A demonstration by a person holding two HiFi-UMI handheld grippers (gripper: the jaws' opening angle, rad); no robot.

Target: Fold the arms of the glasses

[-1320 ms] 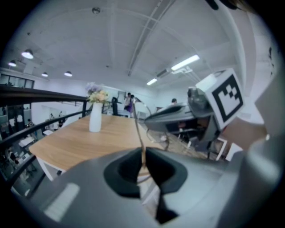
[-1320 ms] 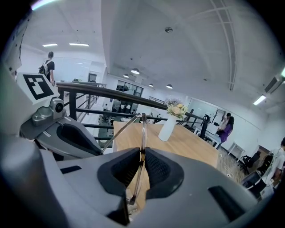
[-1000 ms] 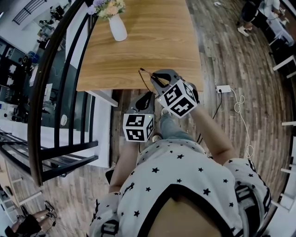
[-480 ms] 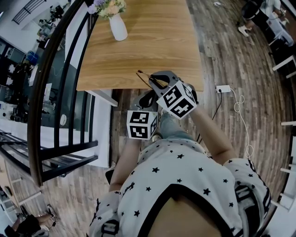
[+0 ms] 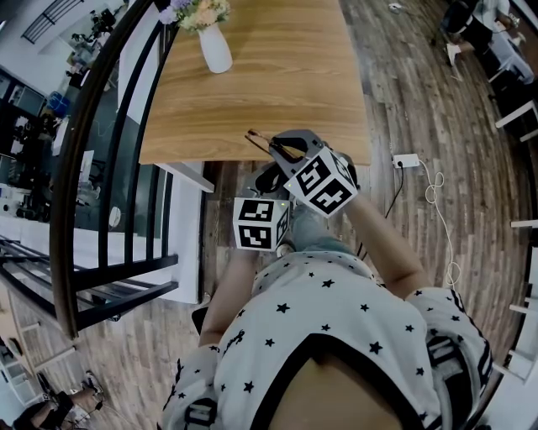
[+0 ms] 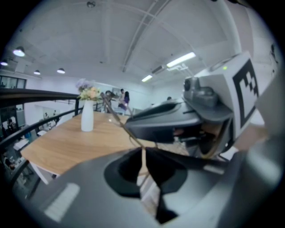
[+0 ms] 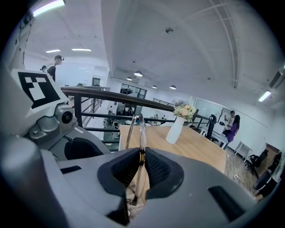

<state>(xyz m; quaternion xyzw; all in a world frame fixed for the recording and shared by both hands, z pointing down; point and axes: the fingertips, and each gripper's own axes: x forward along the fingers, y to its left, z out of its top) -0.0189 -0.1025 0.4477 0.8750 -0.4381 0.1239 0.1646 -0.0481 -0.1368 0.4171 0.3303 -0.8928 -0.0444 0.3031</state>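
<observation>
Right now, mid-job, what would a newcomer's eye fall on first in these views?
The left claw and right claw meet just off the near edge of the wooden table, both shut on one pair of thin-framed glasses, with one slim arm poking out toward the tabletop. At the table's far end stands a white vase of flowers.

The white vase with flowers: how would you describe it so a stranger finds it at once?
Find the long light wooden table beside the dark curved railing. Toward its far left side stands a slim white bottle-shaped vase holding pale flowers. It is the only thing seen standing on the tabletop.
</observation>
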